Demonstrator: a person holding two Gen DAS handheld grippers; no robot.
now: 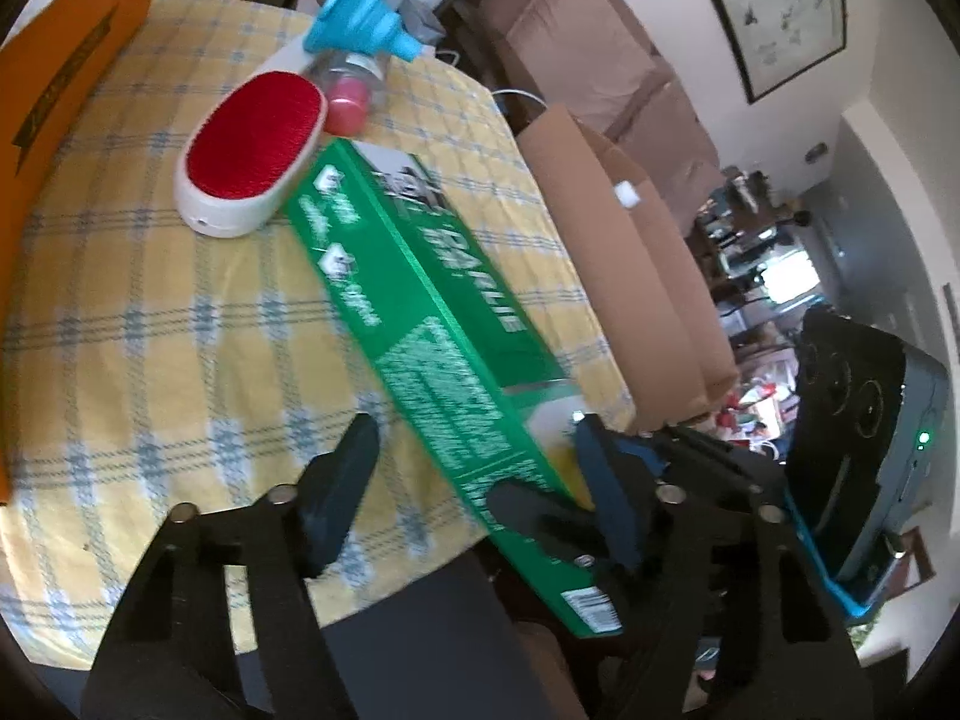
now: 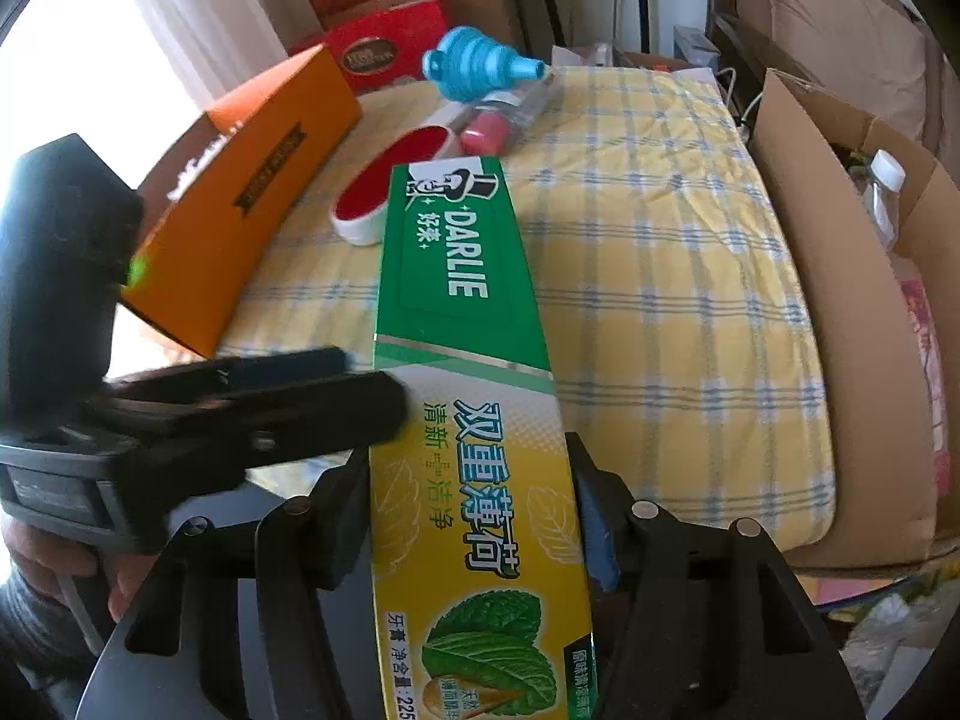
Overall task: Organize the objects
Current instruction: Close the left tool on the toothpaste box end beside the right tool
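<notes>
A long green and yellow Darlie toothpaste box [image 2: 462, 324] is clamped between my right gripper's [image 2: 474, 516] fingers and held above the yellow checked tablecloth [image 2: 660, 300]. In the left wrist view the same box [image 1: 420, 312] runs diagonally, with the right gripper [image 1: 606, 498] shut on its near end. My left gripper [image 1: 474, 480] is open, its jaws on either side of the box near that end, not touching it. A red lint brush [image 1: 252, 150], a pink-capped bottle [image 1: 351, 96] and a blue funnel [image 1: 366, 18] lie at the far end of the table.
An orange box [image 2: 252, 192] stands on the table's left side. An open cardboard box [image 2: 852, 276] with a plastic bottle stands off the table's right edge. Red gift boxes [image 2: 384, 42] are stacked behind the table. A sofa [image 1: 588, 42] stands beyond.
</notes>
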